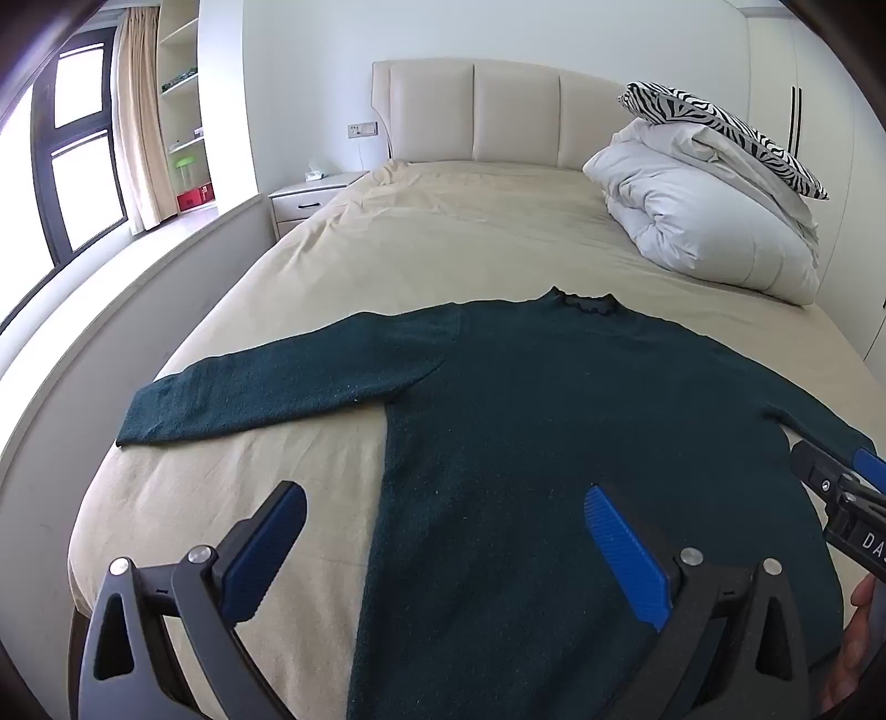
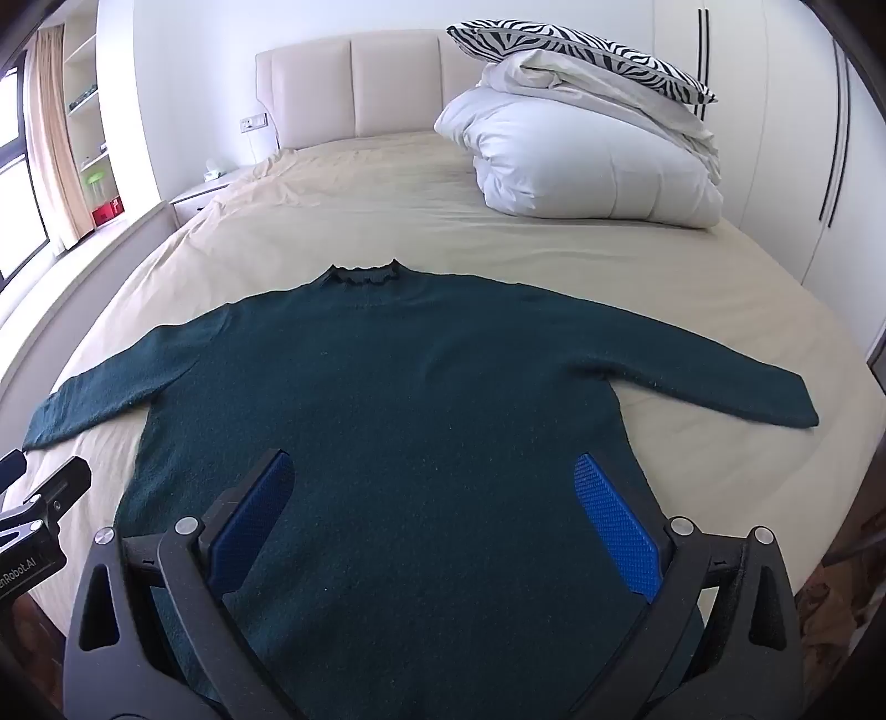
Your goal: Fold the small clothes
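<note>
The sweater [image 2: 398, 387] was a deep teal green, plain all over. The bed [image 2: 343, 210] wore a beige sheet, with a cream headboard [image 2: 354, 83]. The duvet [image 2: 587, 166] was white, the pillow [image 2: 581, 50] zebra-striped black and white. Both grippers' pads [image 1: 626, 554] were bright blue on black arms.

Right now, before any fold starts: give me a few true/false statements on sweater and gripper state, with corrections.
1. The green sweater lies flat on the bed with both sleeves spread outward. True.
2. The left gripper is shut on the hem. False: its jaws stand wide open, holding nothing.
3. The right gripper is open over the sweater's lower body. True.
4. The zebra pillow lies on the sweater. False: it sits atop the white duvet near the headboard.
5. The collar points toward the headboard. True.
</note>
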A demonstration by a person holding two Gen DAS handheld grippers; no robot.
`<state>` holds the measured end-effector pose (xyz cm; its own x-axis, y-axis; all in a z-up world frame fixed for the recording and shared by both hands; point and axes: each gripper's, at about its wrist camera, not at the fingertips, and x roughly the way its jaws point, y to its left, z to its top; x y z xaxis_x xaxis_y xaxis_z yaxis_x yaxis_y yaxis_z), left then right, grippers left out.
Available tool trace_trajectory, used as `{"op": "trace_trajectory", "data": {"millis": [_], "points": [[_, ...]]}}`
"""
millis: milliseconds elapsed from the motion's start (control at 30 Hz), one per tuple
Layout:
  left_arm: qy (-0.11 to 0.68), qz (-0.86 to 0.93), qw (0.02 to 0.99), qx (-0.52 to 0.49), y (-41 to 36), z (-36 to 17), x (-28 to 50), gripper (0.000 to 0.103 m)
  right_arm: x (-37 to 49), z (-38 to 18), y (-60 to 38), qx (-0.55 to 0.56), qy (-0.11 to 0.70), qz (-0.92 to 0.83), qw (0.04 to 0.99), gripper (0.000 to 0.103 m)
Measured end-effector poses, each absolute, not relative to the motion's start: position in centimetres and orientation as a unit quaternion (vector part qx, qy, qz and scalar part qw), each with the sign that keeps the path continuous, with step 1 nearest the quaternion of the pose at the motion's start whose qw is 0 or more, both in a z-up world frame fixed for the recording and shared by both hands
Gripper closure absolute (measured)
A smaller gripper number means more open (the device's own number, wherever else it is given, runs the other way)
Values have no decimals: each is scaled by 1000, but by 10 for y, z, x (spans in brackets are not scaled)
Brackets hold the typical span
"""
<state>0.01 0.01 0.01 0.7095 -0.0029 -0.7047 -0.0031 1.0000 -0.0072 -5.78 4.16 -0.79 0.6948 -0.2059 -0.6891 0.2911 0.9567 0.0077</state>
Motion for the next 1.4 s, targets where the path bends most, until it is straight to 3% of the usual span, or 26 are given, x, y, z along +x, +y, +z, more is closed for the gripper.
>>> {"op": "trace_trajectory", "data": {"millis": [1400], "points": [[379,0,925,-5,0,0,0,0,-63,-8,46,46,366,-138,919,0]]}}
